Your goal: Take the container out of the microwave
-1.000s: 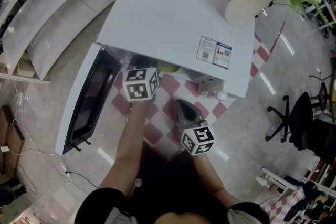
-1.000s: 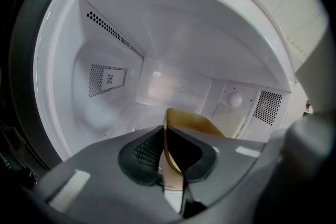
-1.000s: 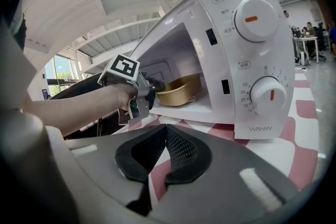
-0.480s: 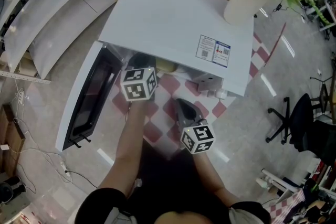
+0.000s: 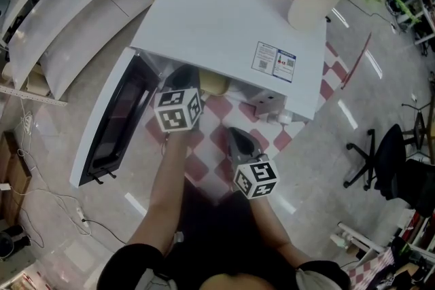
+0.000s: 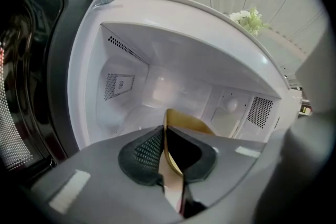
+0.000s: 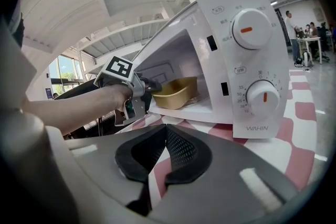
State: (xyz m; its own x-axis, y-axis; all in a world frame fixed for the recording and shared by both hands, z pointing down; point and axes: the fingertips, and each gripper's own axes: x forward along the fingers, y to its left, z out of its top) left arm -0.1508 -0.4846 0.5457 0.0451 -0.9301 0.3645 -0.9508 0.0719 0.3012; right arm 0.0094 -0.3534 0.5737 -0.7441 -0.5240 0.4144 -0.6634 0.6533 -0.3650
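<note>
The white microwave stands with its door swung open to the left. Inside lies a yellow container, also seen in the right gripper view as the container at the cavity's front. My left gripper reaches into the opening and is shut on the container's near rim, which runs between the pads. In the head view the left gripper pokes under the microwave's top edge beside the container. My right gripper is shut on nothing and hovers over the table; in the head view this right gripper sits in front of the microwave.
The microwave sits on a red-and-white checked table. A white vase with flowers stands behind it on the right. Two dials are on the microwave's right panel. An office chair is on the floor at the right.
The left gripper has drawn back slightly from the microwave opening, still gripping the container's rim. The right gripper has stayed where it was.
</note>
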